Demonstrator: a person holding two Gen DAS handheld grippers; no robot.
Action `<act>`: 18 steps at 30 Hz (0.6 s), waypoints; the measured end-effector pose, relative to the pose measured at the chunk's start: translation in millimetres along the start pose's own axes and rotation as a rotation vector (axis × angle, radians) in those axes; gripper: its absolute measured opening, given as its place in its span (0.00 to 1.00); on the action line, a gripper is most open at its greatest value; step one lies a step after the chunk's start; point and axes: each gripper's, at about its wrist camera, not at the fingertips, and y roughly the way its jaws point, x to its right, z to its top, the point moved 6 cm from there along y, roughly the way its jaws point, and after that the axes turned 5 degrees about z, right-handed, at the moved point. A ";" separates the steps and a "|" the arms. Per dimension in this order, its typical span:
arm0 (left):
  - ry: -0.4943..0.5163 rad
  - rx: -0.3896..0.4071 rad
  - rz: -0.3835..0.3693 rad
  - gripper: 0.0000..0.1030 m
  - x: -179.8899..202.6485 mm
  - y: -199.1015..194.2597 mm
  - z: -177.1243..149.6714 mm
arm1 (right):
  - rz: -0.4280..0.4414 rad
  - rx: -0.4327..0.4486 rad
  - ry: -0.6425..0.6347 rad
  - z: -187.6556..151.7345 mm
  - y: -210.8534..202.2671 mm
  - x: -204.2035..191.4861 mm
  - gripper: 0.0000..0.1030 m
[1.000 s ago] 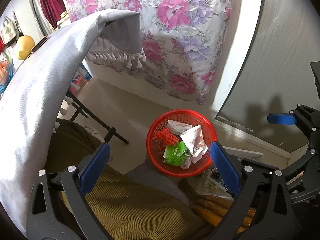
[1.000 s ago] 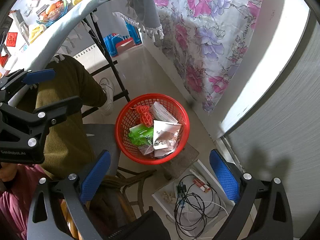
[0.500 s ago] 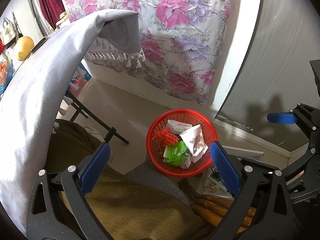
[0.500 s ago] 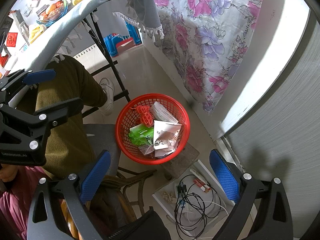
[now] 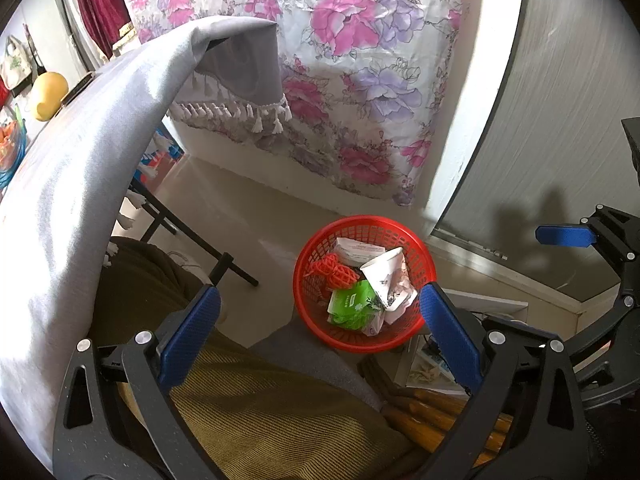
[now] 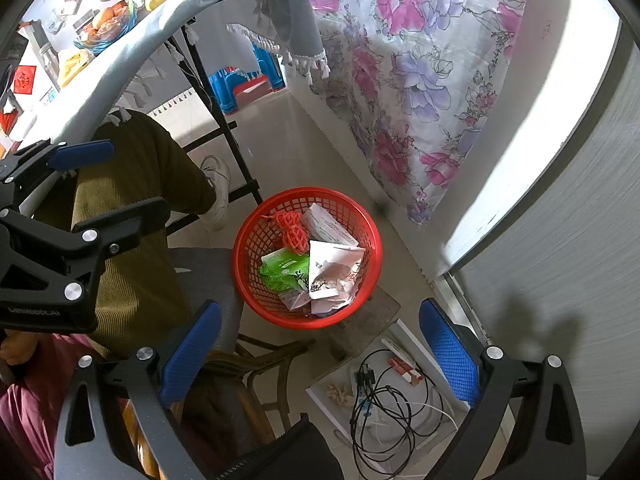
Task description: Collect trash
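Note:
A round red mesh basket [image 5: 416,236] [image 6: 252,236] sits low beside the person's seat, on a small grey stool. It holds a white paper cup [image 5: 386,270] [image 6: 334,258], a green packet [image 5: 352,306] [image 6: 286,272], an orange net [image 5: 332,270] [image 6: 290,232] and a flat white wrapper [image 5: 356,246] [image 6: 330,226]. My left gripper [image 5: 318,328] hangs open above the basket's near side, empty. My right gripper [image 6: 320,348] is open too, above and just short of the basket, with nothing between its fingers.
A grey tasselled tablecloth [image 5: 80,168] [image 6: 160,16] covers the table at left, with its black folding legs [image 6: 224,128] below. The person's olive-trousered legs [image 5: 256,408] [image 6: 132,216] fill the near side. A floral curtain [image 5: 360,60] hangs behind. A white tray with cables [image 6: 384,396] lies on the floor.

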 end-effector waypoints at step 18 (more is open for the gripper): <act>0.002 -0.003 -0.001 0.93 -0.7 0.4 -0.9 | 0.003 0.000 -0.001 -0.3 0.5 -0.5 0.94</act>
